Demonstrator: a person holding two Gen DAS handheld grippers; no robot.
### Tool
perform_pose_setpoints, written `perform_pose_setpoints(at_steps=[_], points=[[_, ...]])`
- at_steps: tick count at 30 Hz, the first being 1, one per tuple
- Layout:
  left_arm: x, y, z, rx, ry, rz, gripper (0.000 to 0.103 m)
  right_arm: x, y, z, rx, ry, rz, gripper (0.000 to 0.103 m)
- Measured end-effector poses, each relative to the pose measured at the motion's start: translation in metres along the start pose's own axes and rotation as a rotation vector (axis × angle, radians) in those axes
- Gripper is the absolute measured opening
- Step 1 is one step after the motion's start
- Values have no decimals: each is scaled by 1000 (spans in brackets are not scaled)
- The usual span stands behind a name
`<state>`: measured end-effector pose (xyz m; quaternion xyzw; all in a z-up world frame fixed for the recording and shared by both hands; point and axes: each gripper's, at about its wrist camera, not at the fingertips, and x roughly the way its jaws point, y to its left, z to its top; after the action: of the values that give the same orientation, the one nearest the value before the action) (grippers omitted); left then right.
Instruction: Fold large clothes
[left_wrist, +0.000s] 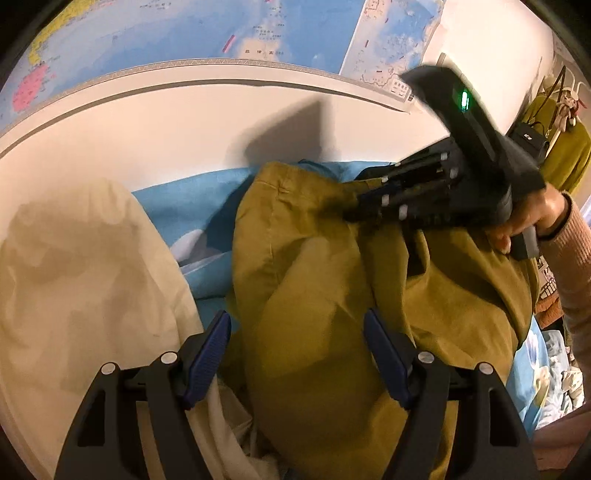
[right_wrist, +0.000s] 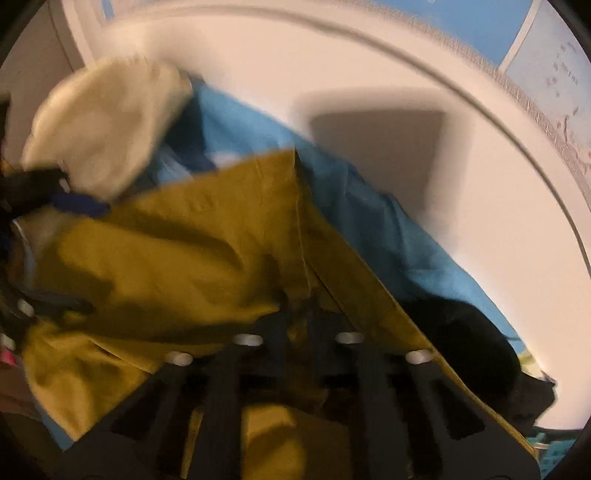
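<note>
**Mustard garment bunched on the blue sheet**

Garment (left_wrist: 332, 280), mustard-coloured, lies crumpled on a blue sheet (left_wrist: 192, 192) against the white wall (left_wrist: 147, 125). At far left sits a cream pillow (left_wrist: 74, 266). Next, the left gripper (left_wrist: 295, 354) hangs over the cloth's near fold, its blue pads spread wide and gripping nothing. Further right, the right gripper (left_wrist: 351, 210), held by a hand (left_wrist: 528, 218), has its fingers pressed together on the garment's upper edge. Its own blurred view shows mustard fabric caught at the fingertips (right_wrist: 299, 314).
</note>
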<state>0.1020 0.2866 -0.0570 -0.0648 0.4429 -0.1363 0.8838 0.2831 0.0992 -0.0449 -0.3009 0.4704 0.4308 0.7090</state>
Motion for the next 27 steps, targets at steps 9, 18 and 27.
perform_pose_setpoints(at_steps=[9, 18, 27], points=[[-3, 13, 4, -53, -5, -14, 52, -35, 41, 60, -88, -264, 3, 4], [0, 25, 6, -174, 21, 28, 37, -63, 11, -6, 60, -310, -1, 58], [-14, -20, 26, -36, -67, 10, 77, -169, -69, -198, 321, -351, -203, 66]])
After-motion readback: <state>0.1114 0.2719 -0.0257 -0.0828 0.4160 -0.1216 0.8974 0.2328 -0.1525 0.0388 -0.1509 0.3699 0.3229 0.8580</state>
